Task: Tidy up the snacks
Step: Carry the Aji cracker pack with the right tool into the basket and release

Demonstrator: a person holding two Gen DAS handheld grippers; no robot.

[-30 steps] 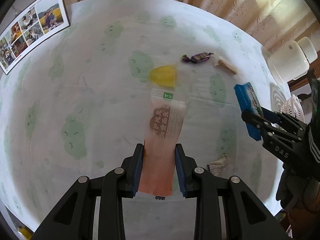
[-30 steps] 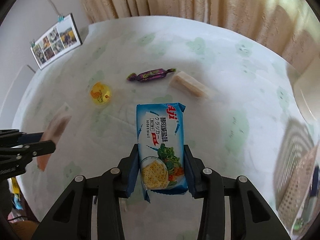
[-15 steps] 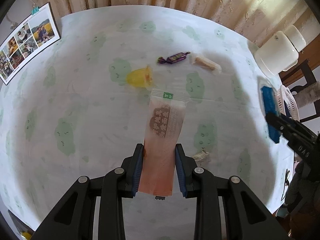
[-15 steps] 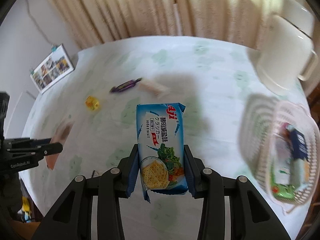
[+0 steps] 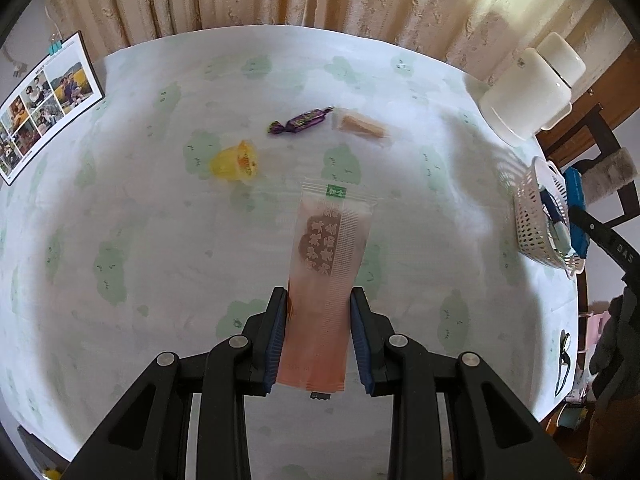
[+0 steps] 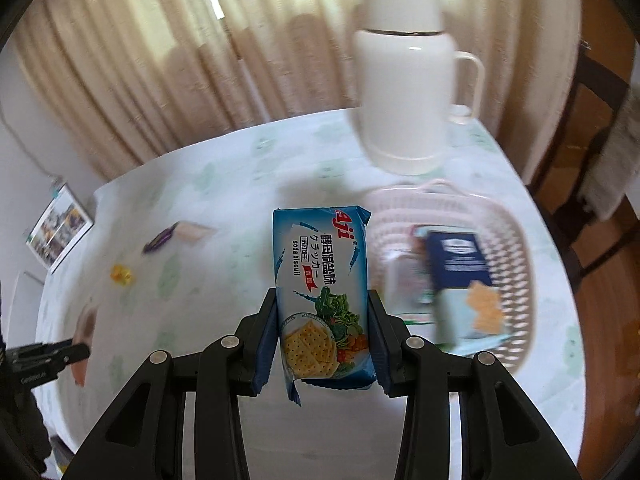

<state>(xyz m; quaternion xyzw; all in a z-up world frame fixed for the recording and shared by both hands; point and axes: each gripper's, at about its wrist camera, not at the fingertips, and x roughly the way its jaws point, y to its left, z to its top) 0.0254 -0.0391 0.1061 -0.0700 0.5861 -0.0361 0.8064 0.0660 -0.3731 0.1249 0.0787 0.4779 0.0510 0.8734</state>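
- Left wrist view: the left gripper (image 5: 319, 320) was clamped on a long pink snack packet (image 5: 326, 284), which ran from the lower centre of the frame up to mid-frame, above the table (image 5: 140, 240) with its white, green-patterned cloth.
- On the cloth above and left of centre lay a yellow jelly cup (image 5: 237, 160); a purple wrapped candy (image 5: 300, 121) and a pale wafer bar (image 5: 362, 126) lay just beside each other above centre.
- A white thermos (image 5: 528, 92) stood at the upper right, a white basket (image 5: 538, 216) sat at the right edge, and a photo card (image 5: 42, 104) leaned at the upper left.
- Right wrist view: the right gripper (image 6: 324, 326) was clenched around a blue soda biscuit pack (image 6: 322, 292), held upright at frame centre.
- Just right of the pack sat the white basket (image 6: 516, 264), blurred, holding a dark blue box (image 6: 458, 260) and other packets too smeared to tell apart.
- The white thermos (image 6: 404, 92) stood behind the basket at upper centre-right.
- The jelly cup (image 6: 121, 274) and candy (image 6: 159, 239) showed blurred at mid-left, and the left gripper's tip (image 6: 60, 354) with the pink packet sat at the lower left.
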